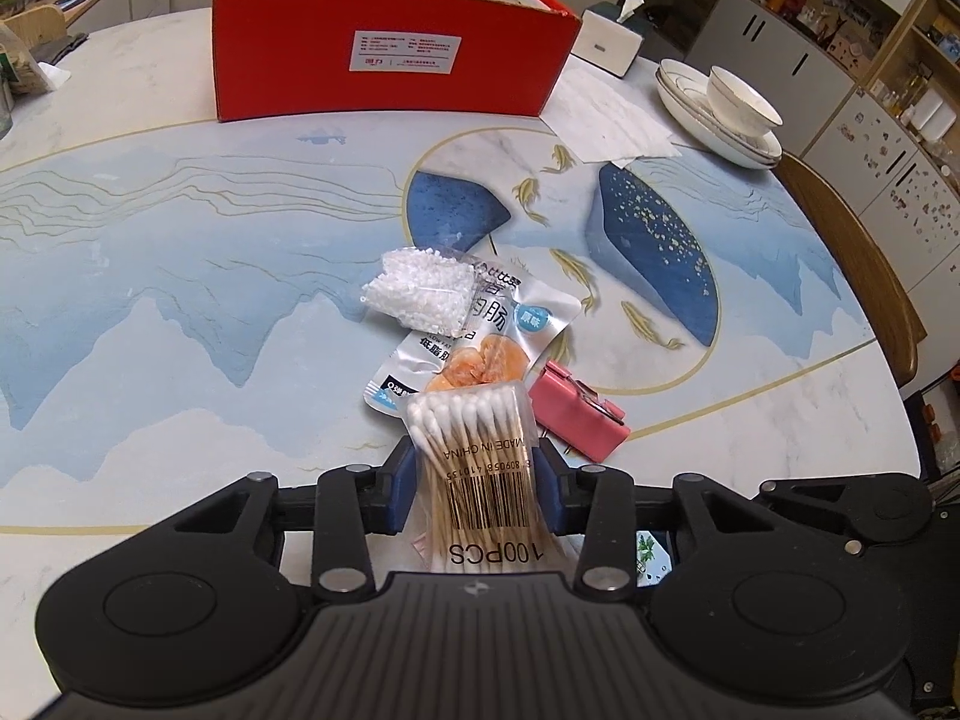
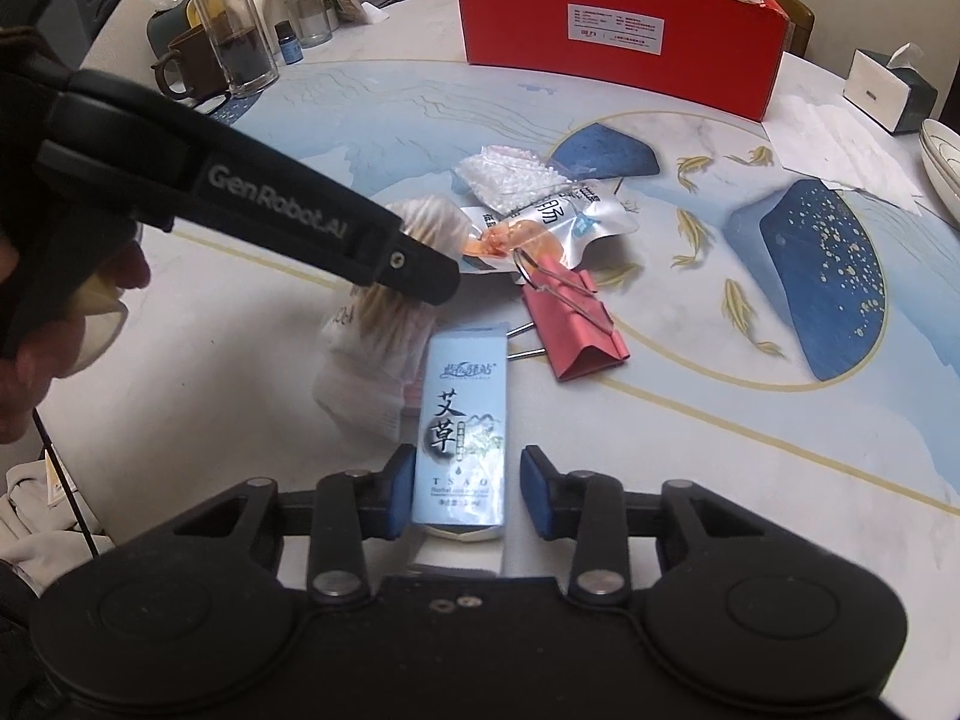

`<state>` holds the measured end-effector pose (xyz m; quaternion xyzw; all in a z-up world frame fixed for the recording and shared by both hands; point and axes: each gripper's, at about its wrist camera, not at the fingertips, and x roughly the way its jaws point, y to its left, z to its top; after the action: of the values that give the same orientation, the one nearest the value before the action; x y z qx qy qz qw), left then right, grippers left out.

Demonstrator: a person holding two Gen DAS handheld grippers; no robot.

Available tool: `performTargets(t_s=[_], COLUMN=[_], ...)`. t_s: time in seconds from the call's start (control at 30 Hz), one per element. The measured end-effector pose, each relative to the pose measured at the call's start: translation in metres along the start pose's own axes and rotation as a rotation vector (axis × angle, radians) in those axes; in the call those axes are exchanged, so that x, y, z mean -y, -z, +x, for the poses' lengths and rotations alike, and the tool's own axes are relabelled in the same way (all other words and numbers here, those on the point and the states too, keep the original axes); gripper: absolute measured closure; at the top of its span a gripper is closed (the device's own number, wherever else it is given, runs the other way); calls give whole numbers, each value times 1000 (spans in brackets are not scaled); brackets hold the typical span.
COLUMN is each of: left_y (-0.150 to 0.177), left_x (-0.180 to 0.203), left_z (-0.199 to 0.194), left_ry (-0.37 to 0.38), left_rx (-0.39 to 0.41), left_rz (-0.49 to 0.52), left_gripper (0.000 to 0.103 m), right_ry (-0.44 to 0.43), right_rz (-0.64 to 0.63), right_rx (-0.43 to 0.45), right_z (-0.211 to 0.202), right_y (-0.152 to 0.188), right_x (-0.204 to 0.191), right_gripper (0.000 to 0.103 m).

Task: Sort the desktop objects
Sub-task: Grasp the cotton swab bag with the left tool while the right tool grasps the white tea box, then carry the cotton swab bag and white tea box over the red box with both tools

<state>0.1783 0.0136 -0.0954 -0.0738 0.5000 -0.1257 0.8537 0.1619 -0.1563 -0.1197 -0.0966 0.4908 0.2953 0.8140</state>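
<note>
My left gripper (image 1: 475, 480) is shut on a clear pack of cotton swabs (image 1: 480, 468), blue pads pressing both sides. In the right wrist view one of its black fingers (image 2: 414, 270) lies across that pack (image 2: 366, 360). My right gripper (image 2: 468, 492) straddles a light blue upright box (image 2: 462, 438). Its left pad is at the box, a gap shows at the right pad, so it is open. Beyond lie a silver snack packet (image 1: 480, 336), a bag of white beads (image 1: 417, 285) and a pink binder clip (image 1: 576, 414). An open red box (image 1: 390, 54) stands at the far side.
Stacked white plates with a bowl (image 1: 720, 108), a tissue box (image 1: 606, 42) and a white paper sheet (image 1: 606, 114) sit at the back right. Glass jars and a teapot (image 2: 240, 42) crowd the far left. A wooden chair back (image 1: 858, 252) borders the table's right edge.
</note>
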Motion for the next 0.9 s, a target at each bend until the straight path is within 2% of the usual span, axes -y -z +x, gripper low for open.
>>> performTargets(t_s=[0.07,0.13,0.5,0.9], left_y=[0,1,2,4], left_x=[0,-1,3,15], left_z=[-2,-4,-12,-25], left_ry=[-1,4,-4,-51], left_rx=[2,4,5,30], left_rz=[-5,-12,-18,-7], left_gripper=[64,64,65,65], right_ry=[-3,-8,-48,-75], right_rz=[1,3,50,53], right_rx=[2,5,46,102], right_z=[0,-1,-18,-53], right_y=[0,0,-2,5], right_x=[0,2,16,28], right_gripper=[74,75,75,75])
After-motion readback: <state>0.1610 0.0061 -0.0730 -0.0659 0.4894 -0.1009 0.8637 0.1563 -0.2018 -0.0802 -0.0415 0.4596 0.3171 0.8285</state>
